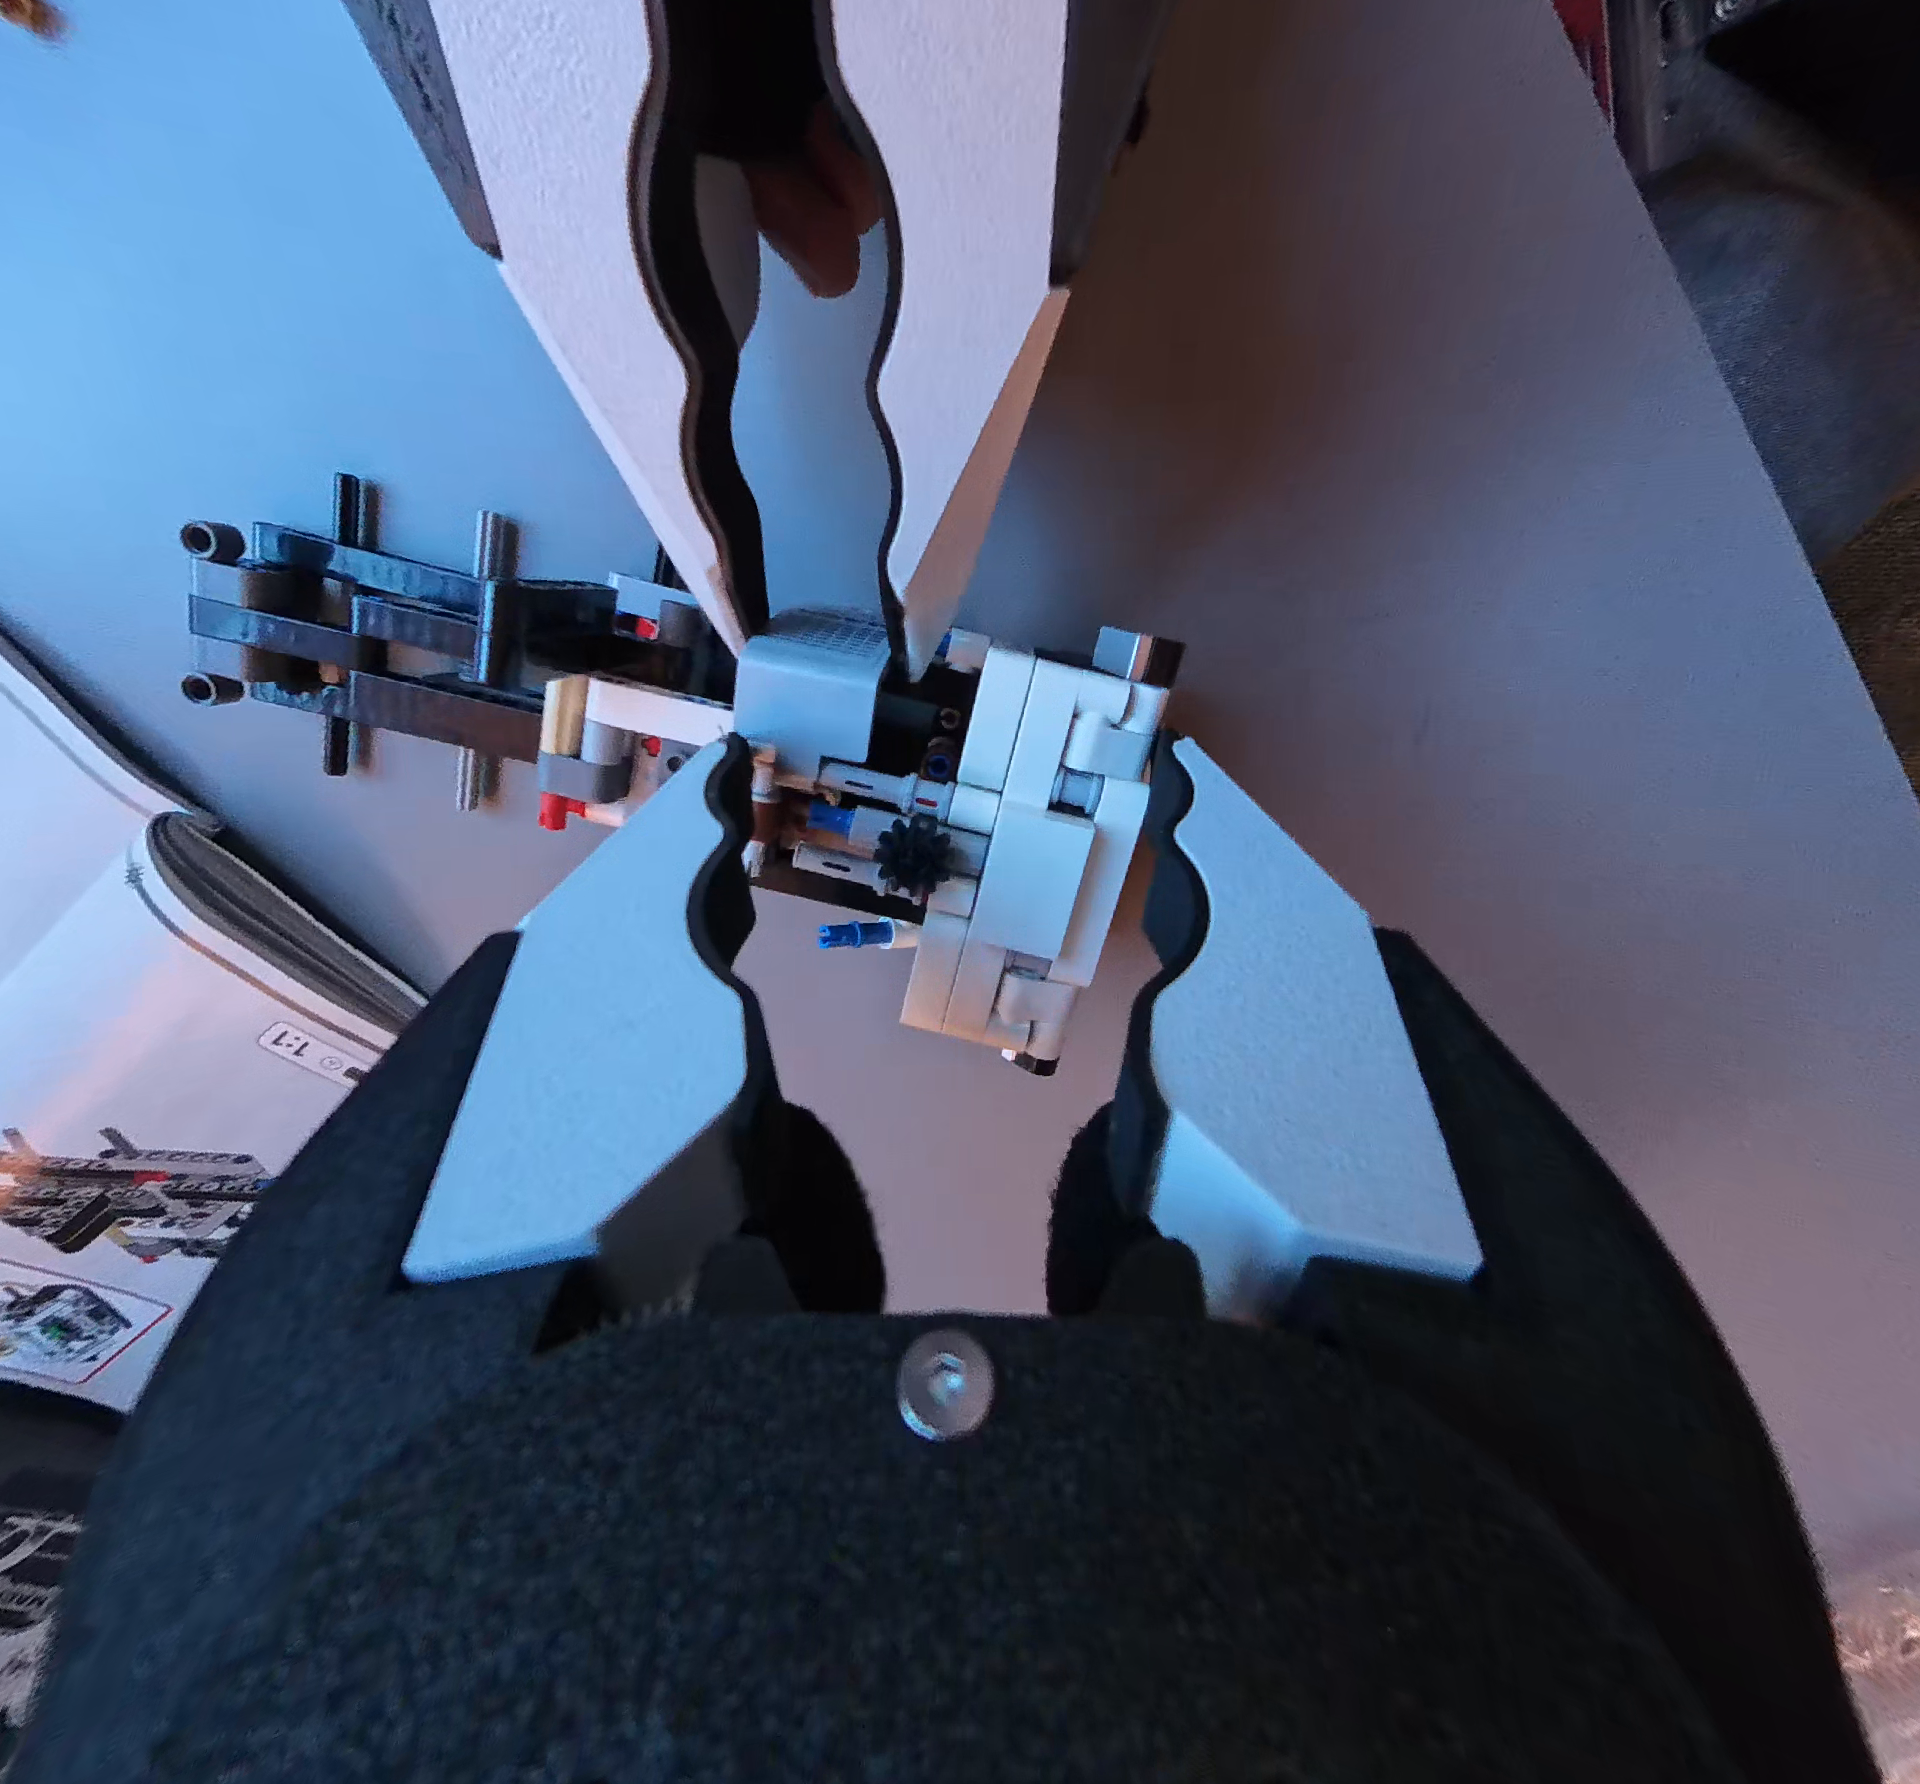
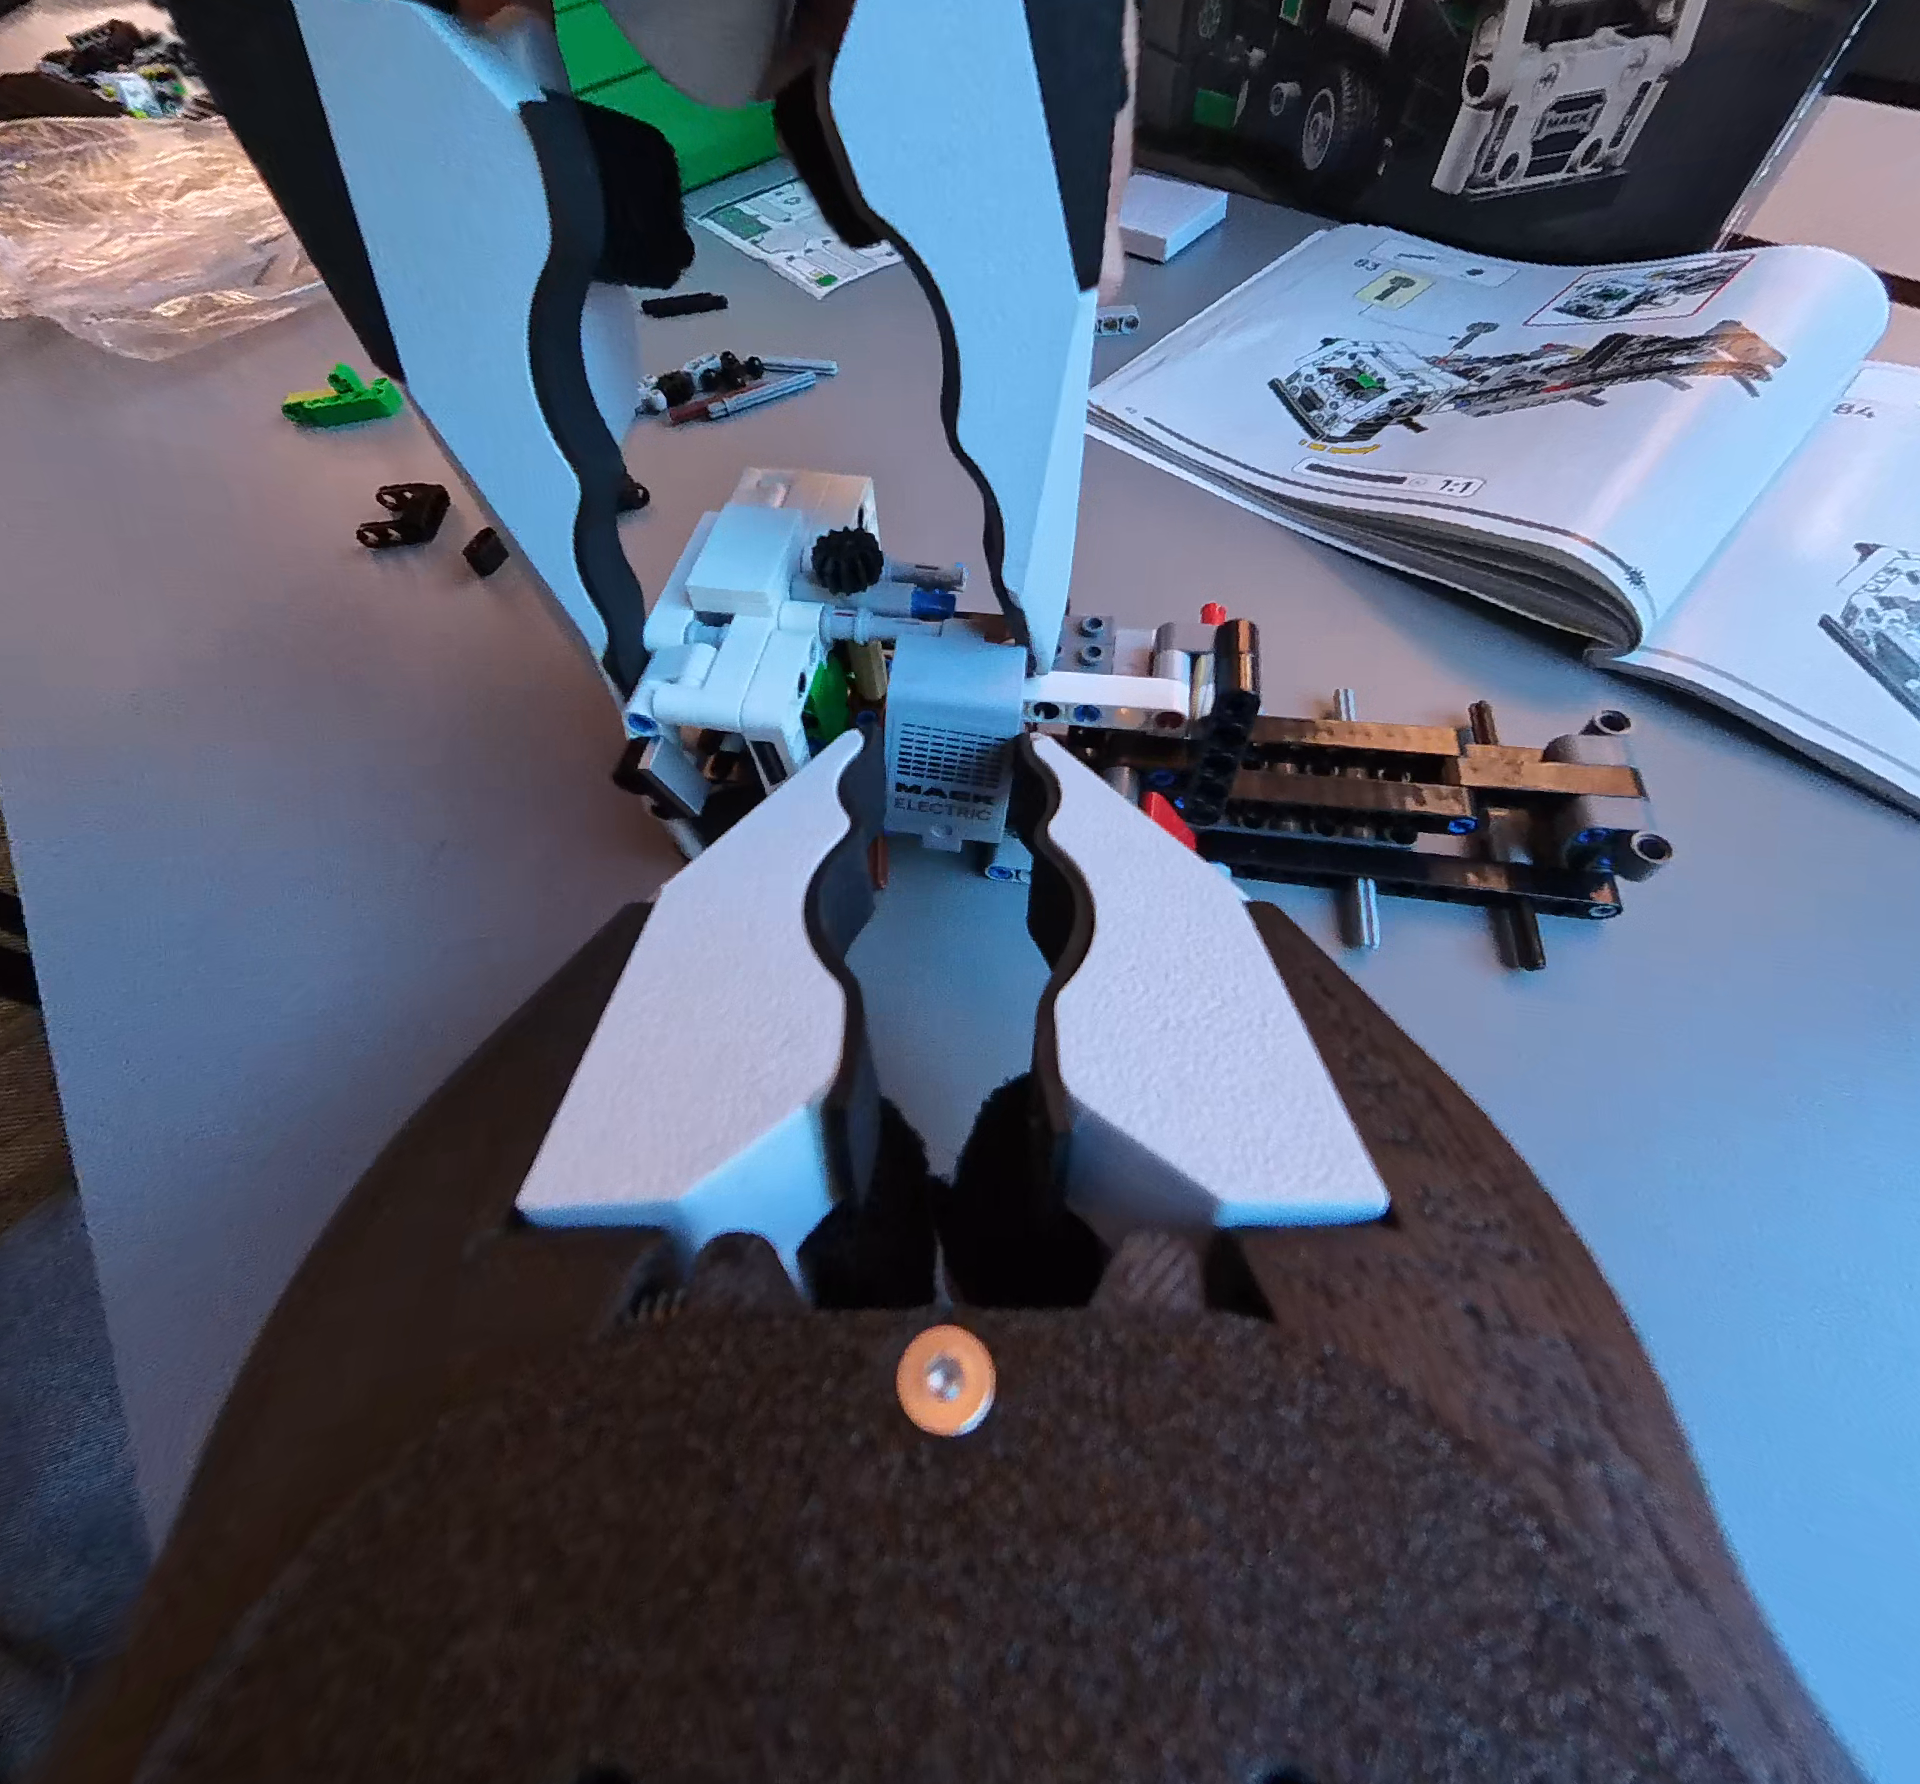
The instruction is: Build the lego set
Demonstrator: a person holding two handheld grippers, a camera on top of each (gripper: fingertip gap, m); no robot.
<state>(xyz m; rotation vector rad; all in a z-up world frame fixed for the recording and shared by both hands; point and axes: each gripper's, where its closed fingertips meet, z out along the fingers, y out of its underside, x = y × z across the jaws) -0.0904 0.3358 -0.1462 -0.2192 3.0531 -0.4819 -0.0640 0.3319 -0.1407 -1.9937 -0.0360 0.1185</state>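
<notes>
The half-built lego truck lies on the grey table (image 2: 312,799). It has a black beam chassis (image 2: 1351,778) (image 1: 416,654), a white cab section (image 2: 738,612) (image 1: 1039,851) with a small black gear (image 2: 847,558) (image 1: 914,856), and a grey printed block (image 2: 945,726) (image 1: 810,685). My right gripper (image 2: 945,749) is shut on the grey block; it enters the left wrist view (image 1: 826,643) from the top. My left gripper (image 1: 953,755) spans the cab end with both fingertips against it; it shows in the right wrist view (image 2: 823,664) from above.
An open instruction booklet (image 2: 1507,446) (image 1: 104,1059) lies right of the model, with the set's box (image 2: 1455,20) behind it. Loose parts lie at the back left: a green piece (image 2: 343,396), black connectors (image 2: 405,513), axles and pins (image 2: 727,378). Plastic bags (image 2: 135,228) sit far left.
</notes>
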